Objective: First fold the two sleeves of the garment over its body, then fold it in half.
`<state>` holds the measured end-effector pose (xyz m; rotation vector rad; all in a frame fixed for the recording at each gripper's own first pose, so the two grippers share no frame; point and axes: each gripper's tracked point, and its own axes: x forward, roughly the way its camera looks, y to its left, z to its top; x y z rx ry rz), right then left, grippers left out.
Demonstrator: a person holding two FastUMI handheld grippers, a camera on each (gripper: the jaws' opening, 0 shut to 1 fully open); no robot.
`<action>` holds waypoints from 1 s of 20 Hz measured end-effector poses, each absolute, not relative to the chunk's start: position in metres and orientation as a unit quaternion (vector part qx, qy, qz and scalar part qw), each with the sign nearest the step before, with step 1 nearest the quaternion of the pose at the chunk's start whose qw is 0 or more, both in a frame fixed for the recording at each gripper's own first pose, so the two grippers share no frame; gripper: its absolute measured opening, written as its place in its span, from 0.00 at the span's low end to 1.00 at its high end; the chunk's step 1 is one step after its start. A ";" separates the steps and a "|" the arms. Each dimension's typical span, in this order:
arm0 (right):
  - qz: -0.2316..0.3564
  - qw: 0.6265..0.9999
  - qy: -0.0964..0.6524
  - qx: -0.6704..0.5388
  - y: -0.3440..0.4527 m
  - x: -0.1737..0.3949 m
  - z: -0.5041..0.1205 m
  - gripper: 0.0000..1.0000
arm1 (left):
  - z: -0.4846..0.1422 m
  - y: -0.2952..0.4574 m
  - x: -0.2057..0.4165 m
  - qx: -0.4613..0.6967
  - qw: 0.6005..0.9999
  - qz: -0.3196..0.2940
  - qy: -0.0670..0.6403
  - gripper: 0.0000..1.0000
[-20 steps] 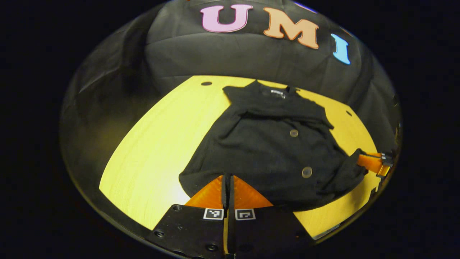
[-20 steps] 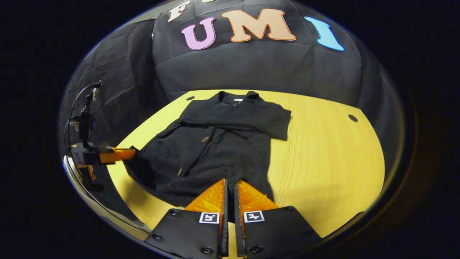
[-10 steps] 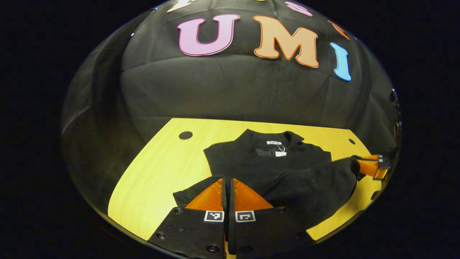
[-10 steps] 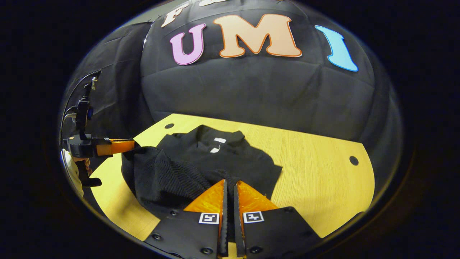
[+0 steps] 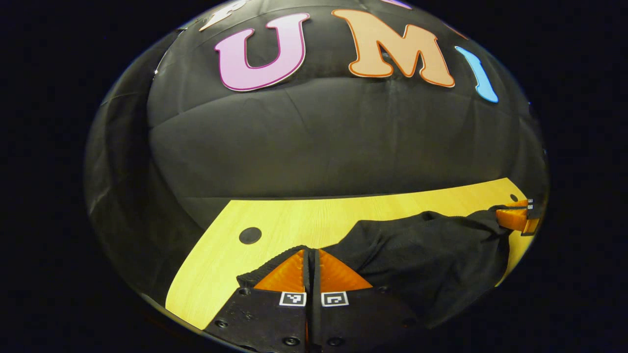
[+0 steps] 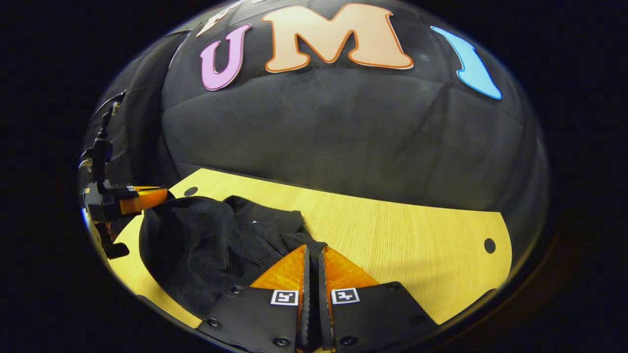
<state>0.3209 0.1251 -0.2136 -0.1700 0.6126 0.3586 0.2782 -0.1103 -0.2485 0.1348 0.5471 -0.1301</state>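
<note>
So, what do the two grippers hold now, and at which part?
Both hold the garment by its hem: the left gripper pinches one bottom corner, the right gripper the other.

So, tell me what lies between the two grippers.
The black garment spans from the left gripper to the right gripper, seen in the left gripper view.

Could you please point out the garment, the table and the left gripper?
garment (image 6: 206, 245): right gripper view, its knit body.
table (image 6: 417, 240): right gripper view, bare wood.
left gripper (image 5: 311, 262): left gripper view, between fingertips.
</note>
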 end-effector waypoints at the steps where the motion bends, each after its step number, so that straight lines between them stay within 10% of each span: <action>1: 0.175 0.936 0.296 -0.077 0.127 0.326 -0.213 0.10 | -0.249 -0.111 0.285 0.073 0.958 -0.065 0.268 0.00; 3: 0.169 0.940 0.286 -0.070 0.127 0.335 -0.209 0.10 | -0.246 -0.108 0.291 0.091 0.959 -0.059 0.262 0.00; 6: 0.161 0.949 0.263 -0.067 0.122 0.341 -0.192 0.52 | -0.231 -0.105 0.299 0.100 0.966 -0.049 0.232 0.04; 9: 0.165 0.956 0.230 -0.080 0.113 0.344 -0.173 0.99 | -0.197 -0.090 0.306 0.109 0.977 -0.022 0.182 0.99; 20: 0.186 0.978 0.079 -0.054 0.048 0.174 -0.038 0.98 | -0.050 -0.055 0.170 -0.022 0.998 -0.023 0.048 0.96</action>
